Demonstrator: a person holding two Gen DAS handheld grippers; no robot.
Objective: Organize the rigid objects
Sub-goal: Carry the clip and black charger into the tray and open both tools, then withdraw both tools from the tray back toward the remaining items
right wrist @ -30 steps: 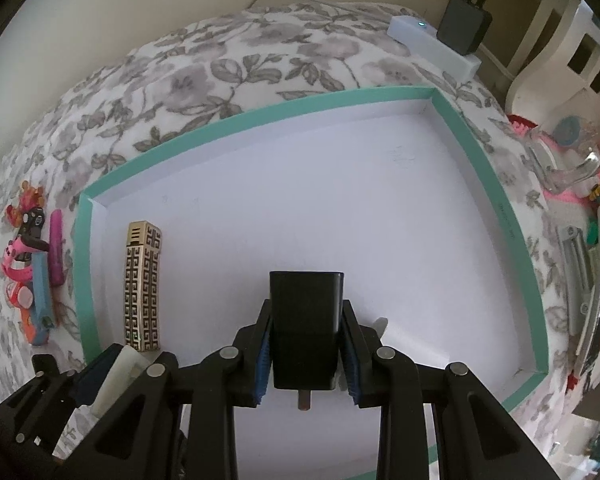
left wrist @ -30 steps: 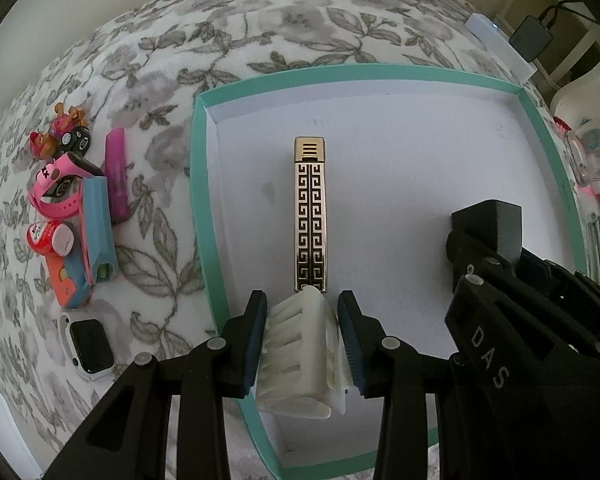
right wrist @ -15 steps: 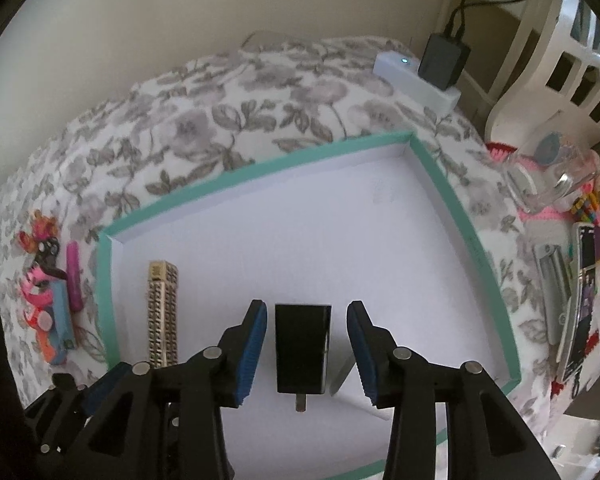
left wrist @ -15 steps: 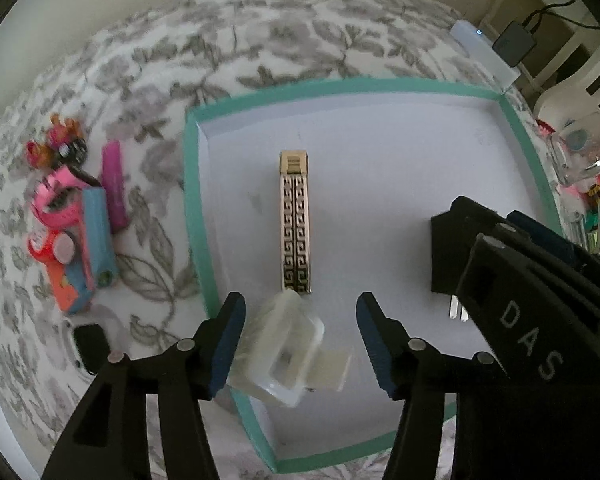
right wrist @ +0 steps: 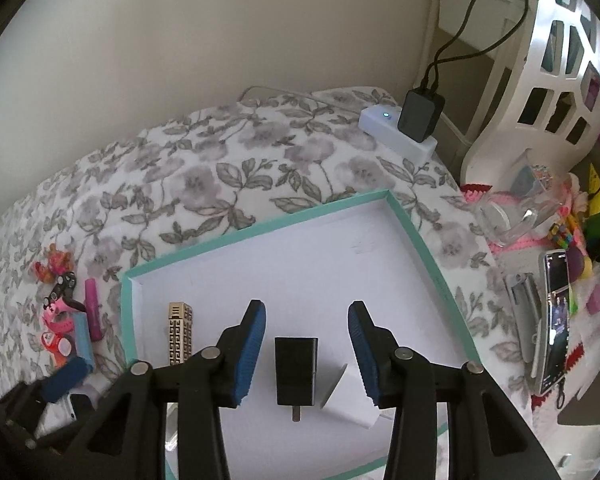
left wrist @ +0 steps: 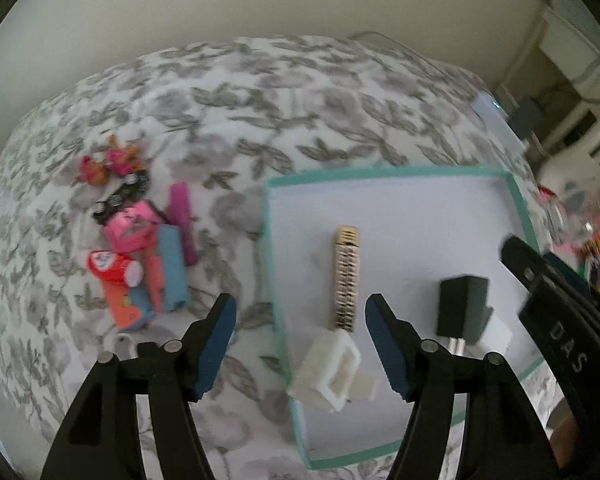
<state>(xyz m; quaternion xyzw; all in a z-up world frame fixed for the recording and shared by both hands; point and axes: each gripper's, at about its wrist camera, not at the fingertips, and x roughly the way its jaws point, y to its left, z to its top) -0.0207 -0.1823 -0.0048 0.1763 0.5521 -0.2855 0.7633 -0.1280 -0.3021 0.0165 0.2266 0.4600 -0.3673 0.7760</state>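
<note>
- Left gripper (left wrist: 300, 334): fingers wide apart, holding nothing.
- Right gripper (right wrist: 306, 338): fingers apart too.
- Black plug (right wrist: 296, 370), white clip (left wrist: 328, 368), maybe, and gold bar (left wrist: 346, 278) lie in the tray (right wrist: 420, 244).

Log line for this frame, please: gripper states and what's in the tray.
left gripper: open | right gripper: open | teal-rimmed tray: gold patterned bar, white clip, black charger | unsorted toys beside tray
</note>
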